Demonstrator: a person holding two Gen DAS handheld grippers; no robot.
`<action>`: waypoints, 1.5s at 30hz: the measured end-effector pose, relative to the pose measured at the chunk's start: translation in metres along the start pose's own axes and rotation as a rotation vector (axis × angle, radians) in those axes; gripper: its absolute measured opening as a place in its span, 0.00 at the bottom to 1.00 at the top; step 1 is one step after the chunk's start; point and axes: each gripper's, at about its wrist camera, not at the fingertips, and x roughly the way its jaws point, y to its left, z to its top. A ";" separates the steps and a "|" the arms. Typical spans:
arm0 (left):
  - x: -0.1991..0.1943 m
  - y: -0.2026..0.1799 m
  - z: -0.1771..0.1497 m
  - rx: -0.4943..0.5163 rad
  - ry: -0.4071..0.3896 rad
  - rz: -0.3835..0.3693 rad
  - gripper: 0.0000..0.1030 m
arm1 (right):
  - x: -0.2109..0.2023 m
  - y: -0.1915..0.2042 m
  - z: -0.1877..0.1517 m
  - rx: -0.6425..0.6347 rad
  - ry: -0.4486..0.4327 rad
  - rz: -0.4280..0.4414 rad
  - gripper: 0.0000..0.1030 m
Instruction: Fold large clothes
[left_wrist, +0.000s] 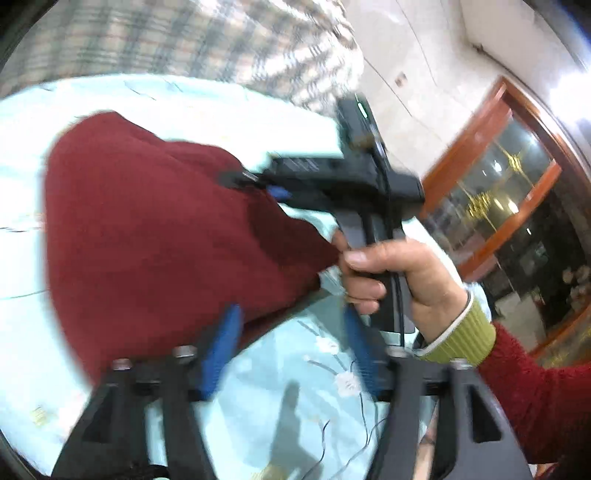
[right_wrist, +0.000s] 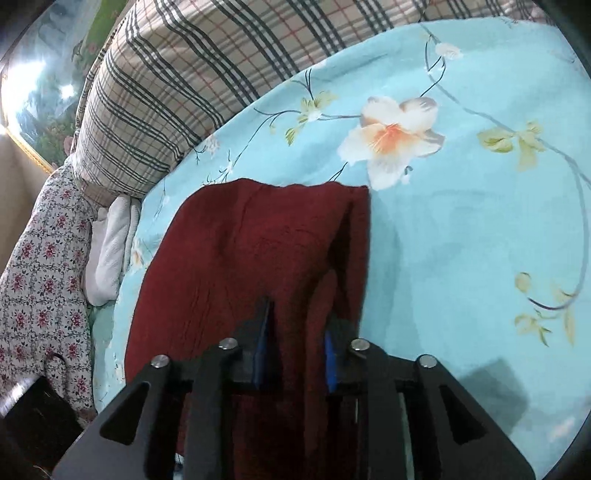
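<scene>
Left gripper (left_wrist: 291, 347) agape — right gripper (right_wrist: 295, 347) astride maroon garment (right_wrist: 236, 258)

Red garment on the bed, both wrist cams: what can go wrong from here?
1. A fold of the red garment sits between the pads of the right gripper; pulling away may drag it and undo the fold.
2. The left gripper is open with only the garment's edge by one of its fingers; closing may catch one layer or the bedsheet.
3. The left wrist view shows both grippers close together; they could collide.
</scene>
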 end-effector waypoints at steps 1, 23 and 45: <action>-0.019 0.008 0.001 -0.026 -0.038 0.032 0.79 | -0.003 0.003 -0.001 -0.001 -0.004 -0.014 0.39; 0.032 0.178 0.037 -0.518 0.106 -0.061 0.94 | 0.001 -0.019 -0.003 0.133 0.068 0.090 0.58; -0.064 0.146 0.019 -0.313 0.015 0.054 0.50 | 0.017 0.067 -0.034 0.072 0.127 0.255 0.29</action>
